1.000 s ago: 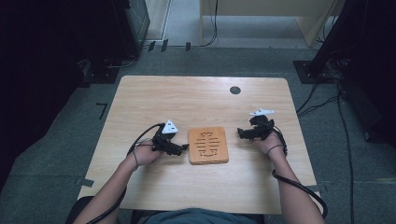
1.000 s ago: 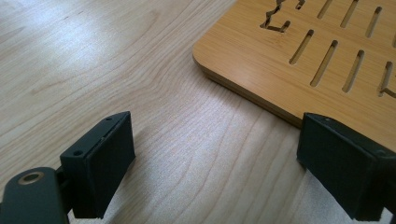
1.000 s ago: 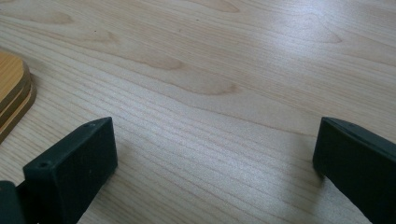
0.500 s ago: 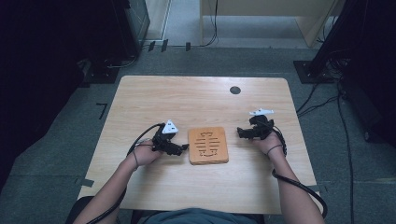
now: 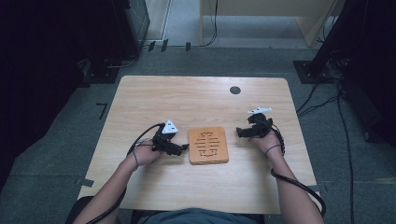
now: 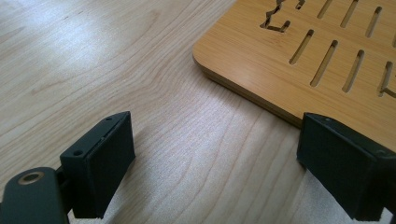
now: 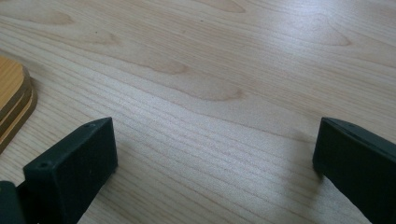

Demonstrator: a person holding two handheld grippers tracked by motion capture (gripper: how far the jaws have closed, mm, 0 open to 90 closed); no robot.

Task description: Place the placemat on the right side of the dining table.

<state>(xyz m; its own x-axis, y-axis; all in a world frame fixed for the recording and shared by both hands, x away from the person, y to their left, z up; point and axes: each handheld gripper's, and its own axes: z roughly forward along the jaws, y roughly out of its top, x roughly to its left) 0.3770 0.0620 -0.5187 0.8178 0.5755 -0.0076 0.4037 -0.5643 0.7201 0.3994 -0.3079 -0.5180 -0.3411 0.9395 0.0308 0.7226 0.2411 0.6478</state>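
A pale wooden table (image 5: 196, 100) carries a slotted bamboo trivet (image 5: 208, 145) near the middle of its front edge. The left gripper (image 5: 183, 148) sits just beside the trivet's left edge, jaws spread wide; the right gripper (image 5: 239, 133) near its right side, likewise wide.

Wooden board (image 7: 14, 105) cut off at left edge

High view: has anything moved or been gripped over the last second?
No visible change. The left gripper and right gripper rest open on either side of the slotted wooden board, which lies flat and ungrasped on the table.
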